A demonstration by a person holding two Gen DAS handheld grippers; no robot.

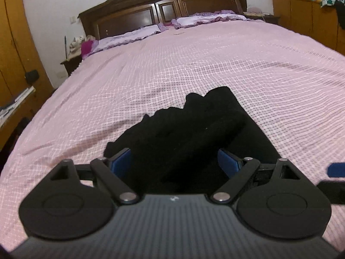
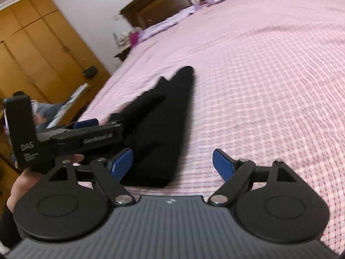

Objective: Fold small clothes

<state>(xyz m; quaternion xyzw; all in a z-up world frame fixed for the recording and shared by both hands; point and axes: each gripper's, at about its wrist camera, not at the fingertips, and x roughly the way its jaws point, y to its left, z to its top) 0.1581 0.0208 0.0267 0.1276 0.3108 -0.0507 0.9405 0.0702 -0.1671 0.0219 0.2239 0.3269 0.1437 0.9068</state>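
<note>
A black garment [image 1: 194, 129] lies partly folded and bunched on the pink checked bedspread [image 1: 194, 60]. My left gripper [image 1: 174, 161] is open and low over its near end, with the cloth lying between the blue pads, which stand wide apart. In the right wrist view the same garment [image 2: 163, 125] forms a long dark wedge. My right gripper [image 2: 172, 161] is open just to its right, and its left pad [image 2: 121, 161] is at the cloth's edge. The left gripper [image 2: 101, 120], held by a hand [image 2: 25, 183], sits over the garment's left side.
The bed has a dark wooden headboard [image 1: 163, 6] and purple pillows [image 1: 138, 34] at the far end. A wooden wardrobe [image 2: 43, 49] stands to the left, and a wooden cabinet [image 1: 301, 15] with clutter is at the back right. Wide bedspread lies beyond the garment.
</note>
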